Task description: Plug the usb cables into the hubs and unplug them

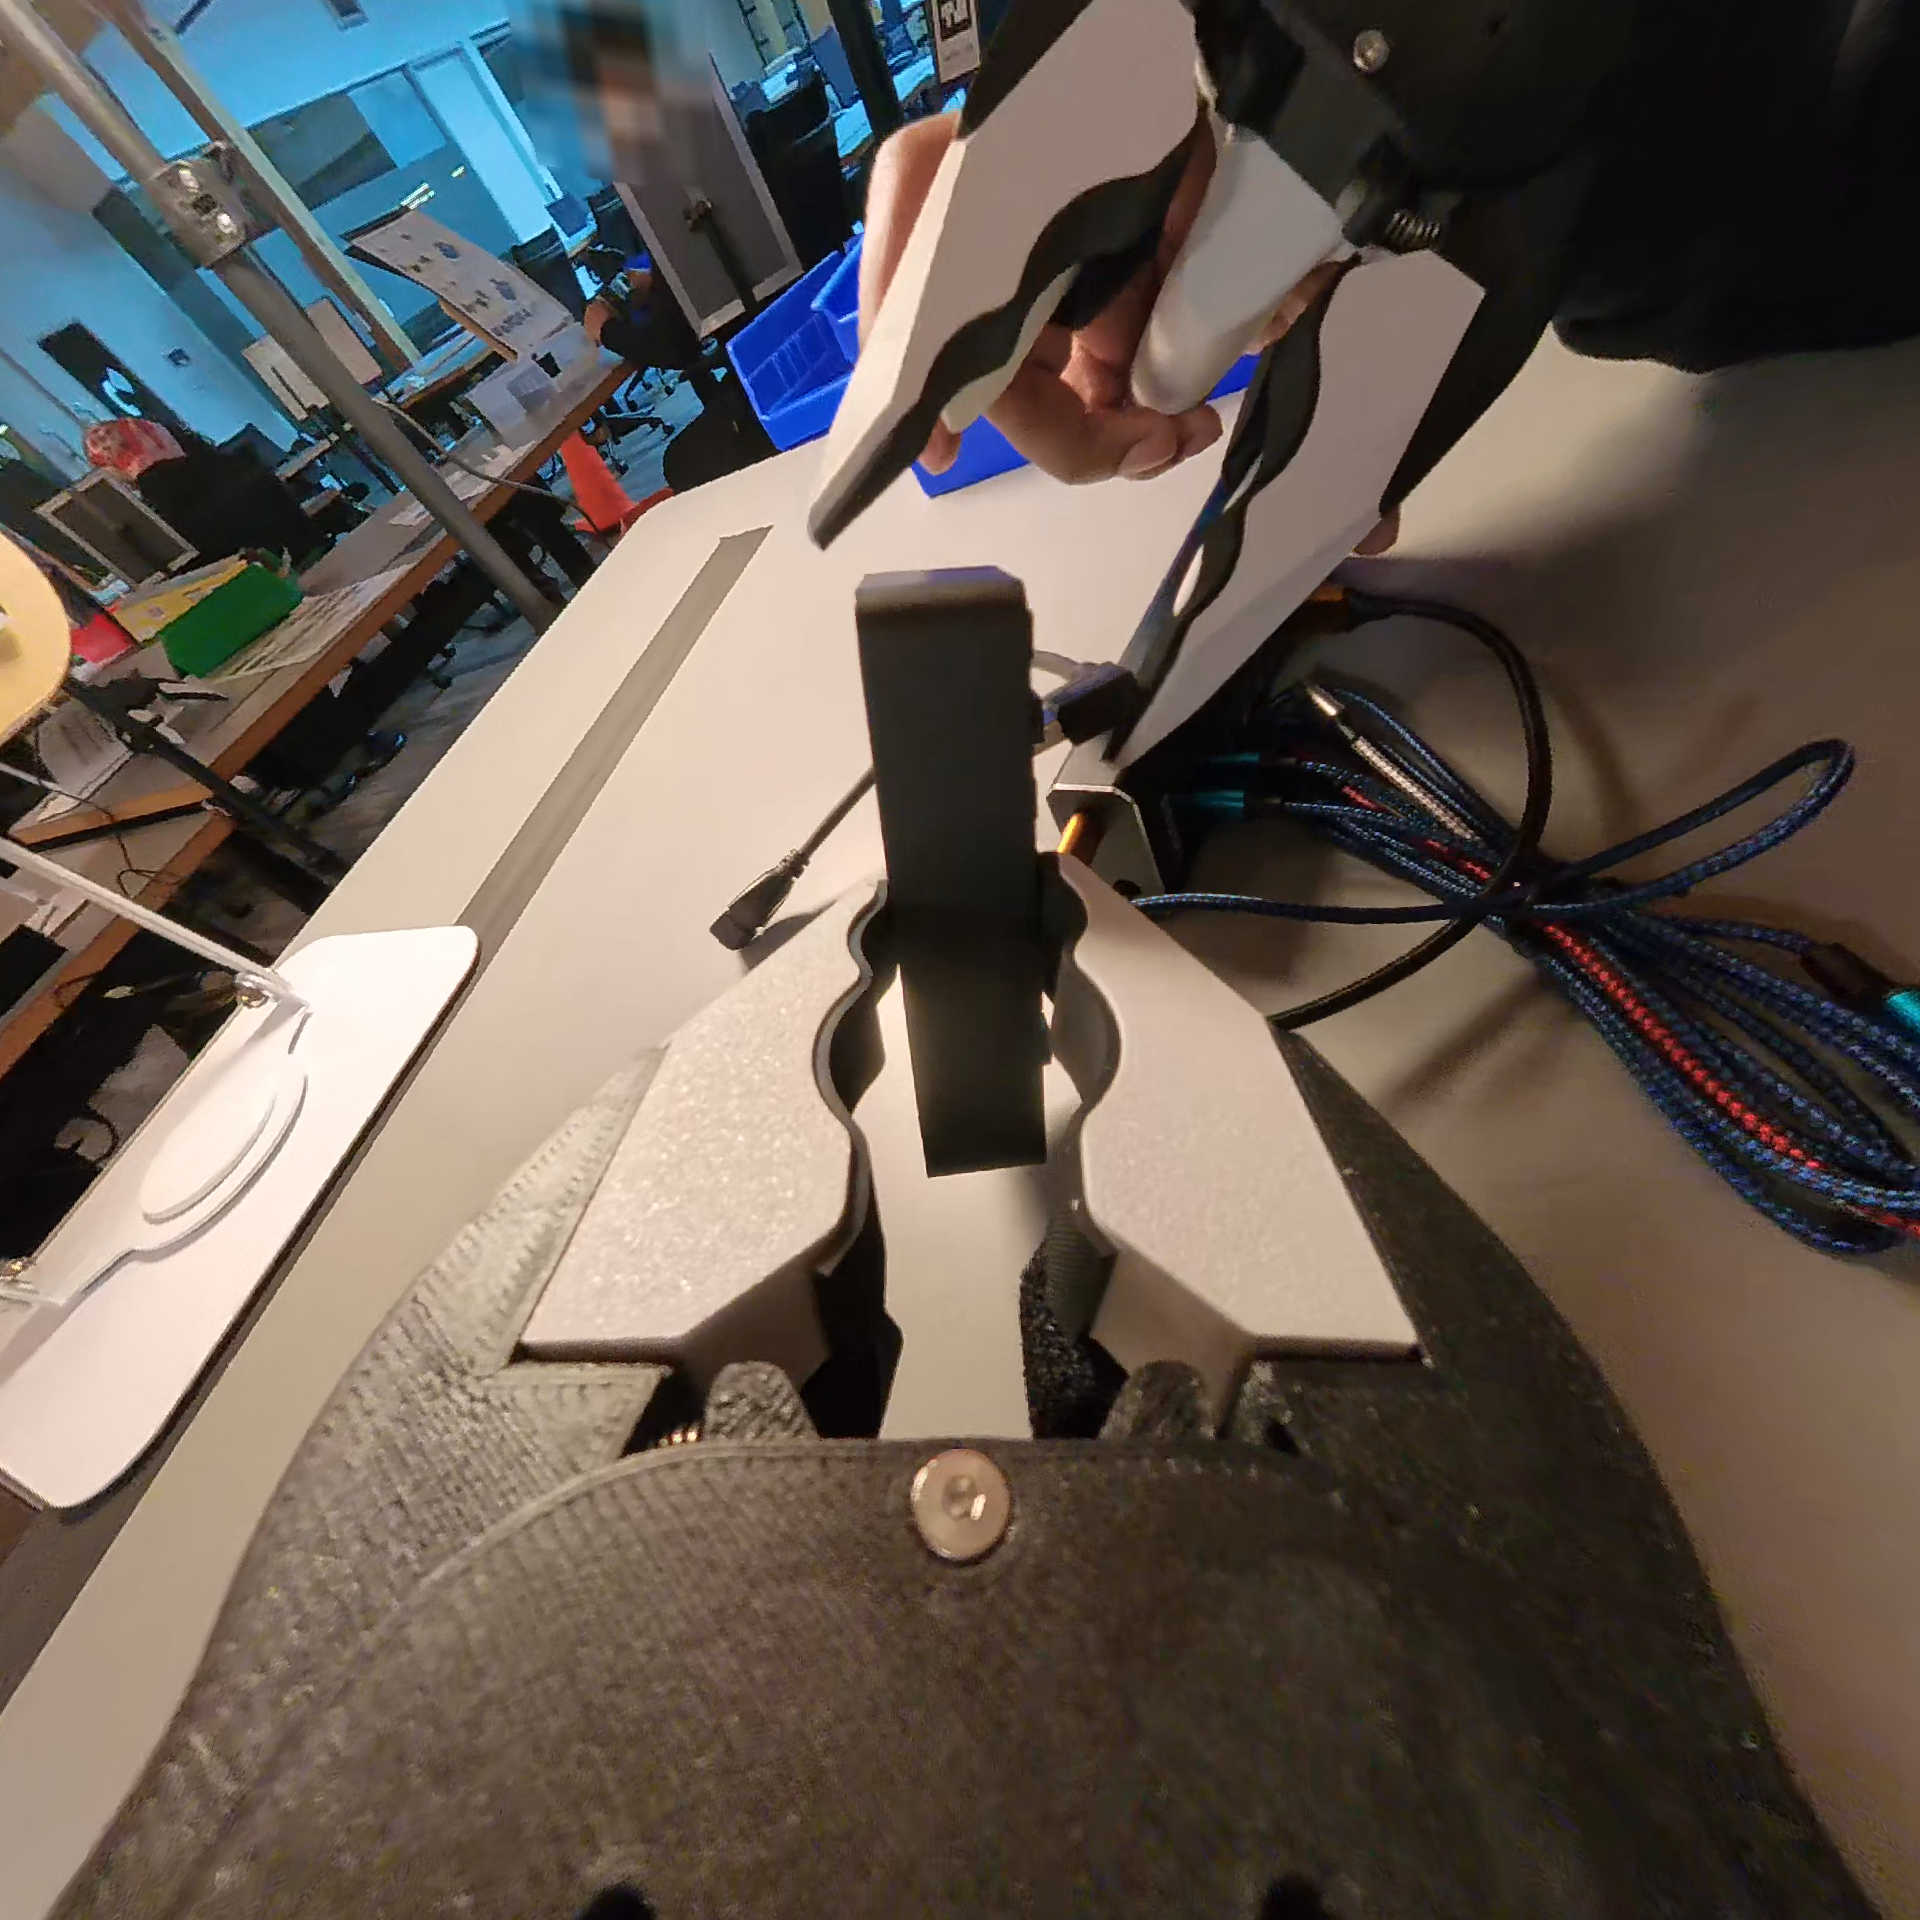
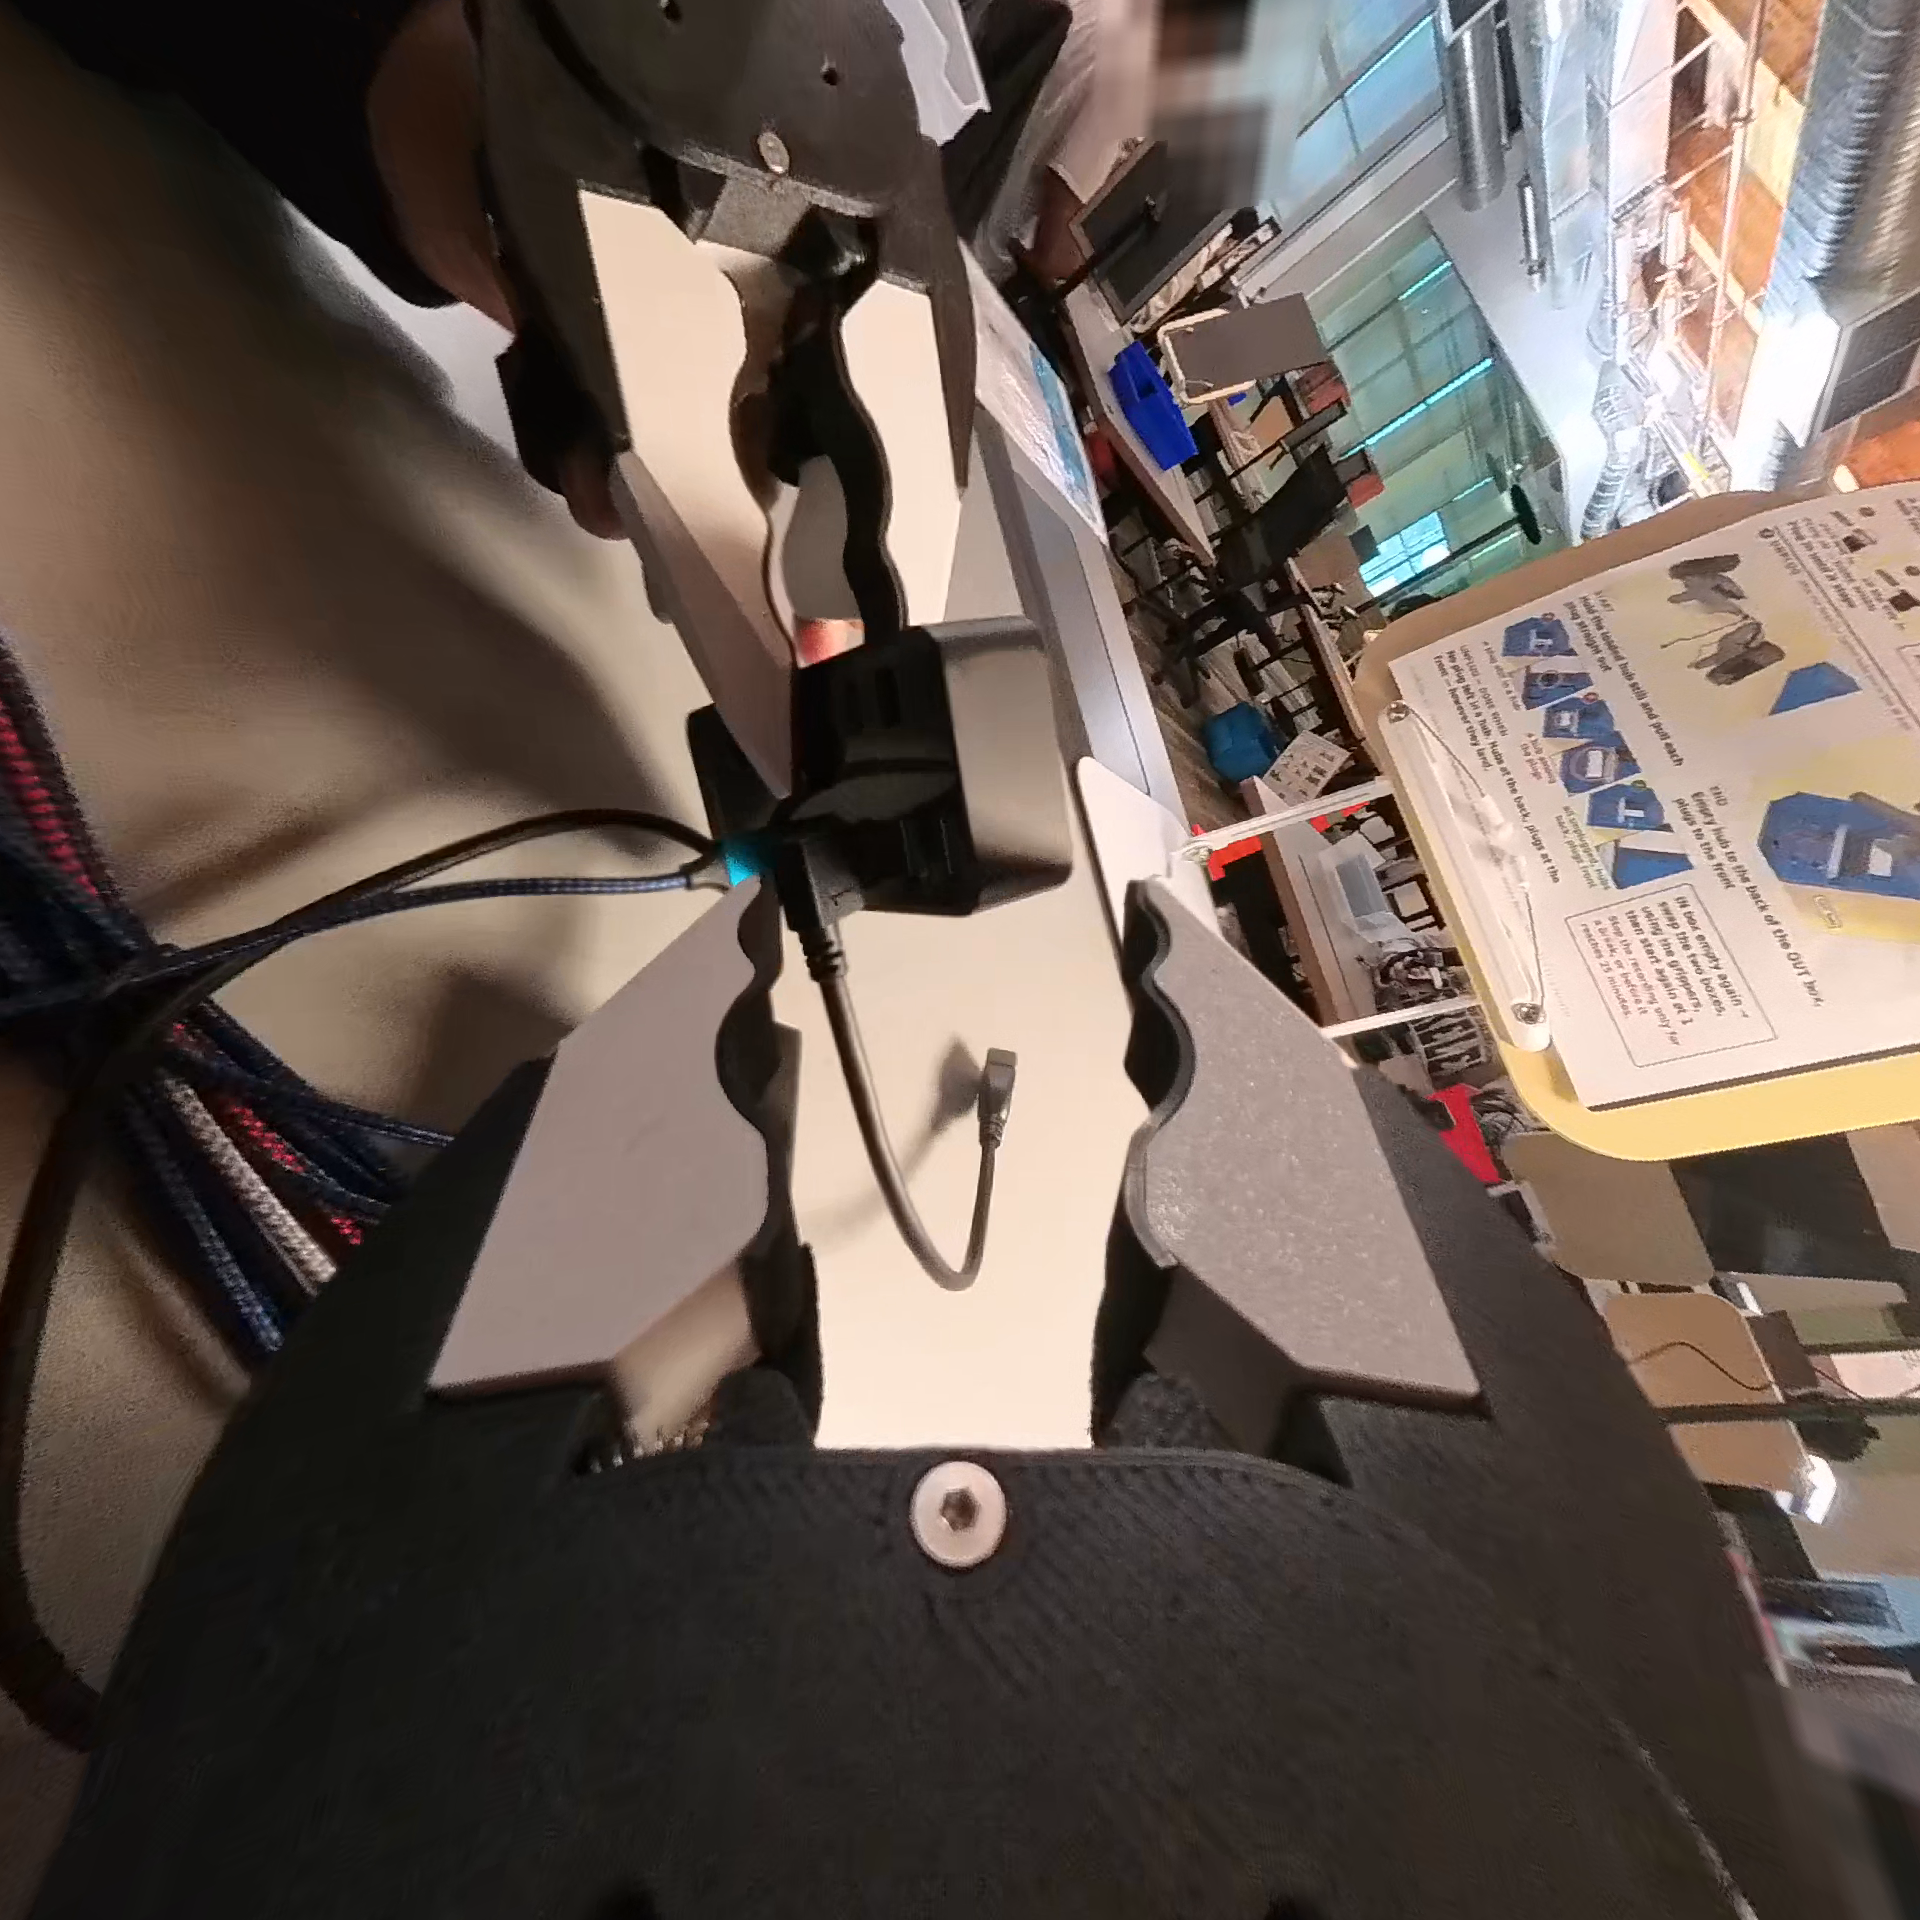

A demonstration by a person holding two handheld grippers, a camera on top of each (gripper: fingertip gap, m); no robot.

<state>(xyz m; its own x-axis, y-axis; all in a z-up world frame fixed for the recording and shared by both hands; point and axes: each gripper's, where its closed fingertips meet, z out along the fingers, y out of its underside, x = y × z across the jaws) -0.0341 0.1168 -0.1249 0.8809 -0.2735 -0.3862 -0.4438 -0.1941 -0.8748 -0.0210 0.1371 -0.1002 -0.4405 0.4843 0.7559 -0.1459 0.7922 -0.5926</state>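
So the left gripper was clamped on a black hub, holding it up off the grey table with the long body standing nearly upright between the fingers. In the right wrist view the same hub showed its port side, a row of dark slots facing the camera. Its own short black lead dangled down and curled back up, the small plug at the end hanging free, not in anything.

The right gripper had its fingers spread wide with nothing between them, sitting just below the hub. From the left wrist view you could see it coming in from above, one finger down beside a black plug sticking out of the hub's side.

A blue braided cable with a teal-collared plug met the hub's edge, though I couldn't tell if it was fully seated. The rest of the cables, blue, red and grey braid, lay in a tangled bundle on the table to the right, next to a second silver hub.
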